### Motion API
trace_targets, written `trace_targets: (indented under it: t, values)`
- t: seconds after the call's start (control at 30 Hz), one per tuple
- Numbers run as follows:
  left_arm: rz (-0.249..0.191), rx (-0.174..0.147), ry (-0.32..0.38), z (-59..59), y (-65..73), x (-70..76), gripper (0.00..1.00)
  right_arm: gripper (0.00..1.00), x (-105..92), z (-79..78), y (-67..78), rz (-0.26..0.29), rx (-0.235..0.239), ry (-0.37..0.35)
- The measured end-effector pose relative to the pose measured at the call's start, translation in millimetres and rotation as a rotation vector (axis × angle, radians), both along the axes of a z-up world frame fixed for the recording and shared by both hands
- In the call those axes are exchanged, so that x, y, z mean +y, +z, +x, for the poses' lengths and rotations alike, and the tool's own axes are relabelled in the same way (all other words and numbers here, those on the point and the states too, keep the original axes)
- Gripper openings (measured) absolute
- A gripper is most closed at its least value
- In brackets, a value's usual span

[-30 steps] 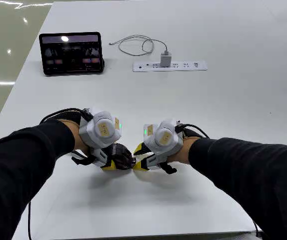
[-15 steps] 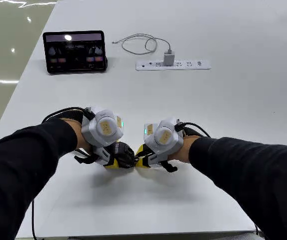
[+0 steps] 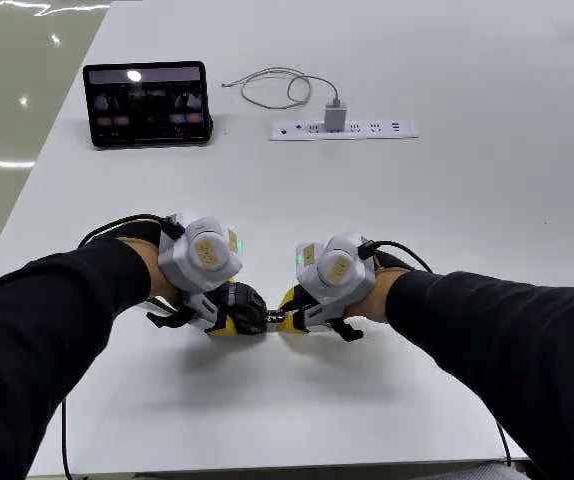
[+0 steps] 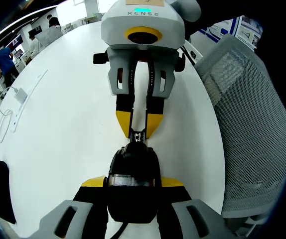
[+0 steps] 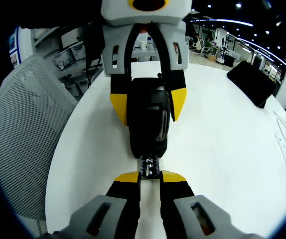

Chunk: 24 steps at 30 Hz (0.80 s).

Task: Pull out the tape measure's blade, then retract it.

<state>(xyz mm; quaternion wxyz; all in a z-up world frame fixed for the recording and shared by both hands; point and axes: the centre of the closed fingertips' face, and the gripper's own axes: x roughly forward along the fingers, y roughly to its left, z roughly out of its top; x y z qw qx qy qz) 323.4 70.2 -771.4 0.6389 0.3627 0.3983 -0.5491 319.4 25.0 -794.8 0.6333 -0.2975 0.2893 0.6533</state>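
A black tape measure [image 3: 244,307] rests low over the white table [image 3: 447,200], and my left gripper [image 3: 229,318] is shut on its case. In the left gripper view the case [image 4: 133,179] sits between the yellow-tipped fingers [image 4: 95,182]. A short stretch of dark blade [image 5: 149,167] sticks out of the case [image 5: 148,114] toward my right gripper [image 5: 150,177], which is shut on the blade's end. In the head view the right gripper [image 3: 289,320] stands just right of the case, its tips almost touching it. The left gripper view shows the right gripper [image 4: 138,124] pinching the end hook [image 4: 138,135].
A dark tablet [image 3: 147,103] stands at the far left of the table. A white power strip [image 3: 344,129] with a charger and a coiled white cable [image 3: 272,90] lies beyond the grippers. A grey mesh chair [image 4: 242,124] stands off the near table edge.
The right gripper has drawn a little to the right, away from the case, and a short piece of blade now shows between them. The left gripper has held its place.
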Motion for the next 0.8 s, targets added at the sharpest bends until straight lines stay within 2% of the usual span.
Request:
trace_targets:
  t: [0.17,0.43,0.8]
  values:
    - [-0.004,-0.001,0.005,0.3,0.3,-0.4,0.34,0.11,1.3,-0.4,-0.4,0.005,0.018,-0.026]
    - [-0.013,-0.004,0.011,-0.5,0.3,-0.7,0.34,0.12,3.4,-1.4,-0.5,-0.013,0.004,-0.006]
    - [-0.016,-0.006,0.015,-0.7,0.1,-0.3,0.34,0.13,16.6,-0.8,-1.0,0.018,0.007,-0.025]
